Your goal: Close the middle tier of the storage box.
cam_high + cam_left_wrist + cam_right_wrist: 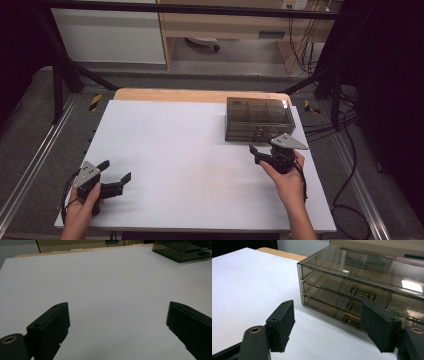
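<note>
Right tongs [327, 325] agape, empty, before drawer box [362, 287].

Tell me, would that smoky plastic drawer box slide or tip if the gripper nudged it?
The box is low and wide, so it would likely slide rather than tip. It looks like stiff, glossy plastic on a smooth white table, so probably slippery. Its drawers seem empty, so likely light.

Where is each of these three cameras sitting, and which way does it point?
High view: above the near side, looking forward and down on the white table; both forearms, left gripper, right gripper.
Left gripper view: rides the left gripper, low across bare table; open black jaws.
Right gripper view: rides the right gripper, facing the smoky drawer box; open jaws.
Shared: all three show the drawer box.
</note>
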Demonstrator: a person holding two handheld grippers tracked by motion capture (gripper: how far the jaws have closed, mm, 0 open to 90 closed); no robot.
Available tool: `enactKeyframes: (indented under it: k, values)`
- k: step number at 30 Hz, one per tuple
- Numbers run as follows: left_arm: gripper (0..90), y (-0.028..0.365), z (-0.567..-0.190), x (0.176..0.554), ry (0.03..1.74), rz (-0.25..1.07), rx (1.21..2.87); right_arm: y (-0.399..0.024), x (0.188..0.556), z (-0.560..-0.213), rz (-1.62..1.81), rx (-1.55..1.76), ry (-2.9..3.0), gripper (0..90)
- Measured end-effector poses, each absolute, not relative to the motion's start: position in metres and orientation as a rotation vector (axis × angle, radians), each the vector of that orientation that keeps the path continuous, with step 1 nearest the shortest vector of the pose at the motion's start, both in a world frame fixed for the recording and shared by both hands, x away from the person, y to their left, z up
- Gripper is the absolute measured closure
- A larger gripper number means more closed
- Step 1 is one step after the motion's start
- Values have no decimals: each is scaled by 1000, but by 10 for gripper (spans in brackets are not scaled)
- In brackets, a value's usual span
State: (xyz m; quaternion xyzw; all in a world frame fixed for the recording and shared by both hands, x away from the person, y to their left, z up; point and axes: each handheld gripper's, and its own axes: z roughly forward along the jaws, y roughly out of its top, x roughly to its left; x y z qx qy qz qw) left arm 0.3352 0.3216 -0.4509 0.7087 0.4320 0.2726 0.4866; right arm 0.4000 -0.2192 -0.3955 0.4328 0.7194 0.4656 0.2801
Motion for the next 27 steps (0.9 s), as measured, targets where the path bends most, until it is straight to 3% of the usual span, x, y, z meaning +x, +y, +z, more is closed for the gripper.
enactKeyframes:
  k: [11,27]
  values:
    - [52,327,-448,334,1066,693,1687,-215,401,-393,1226,1153,1933,135]
    - [50,329,-447,334,1074,694,1680,-209,398,-382,1231,1107,1904,62]
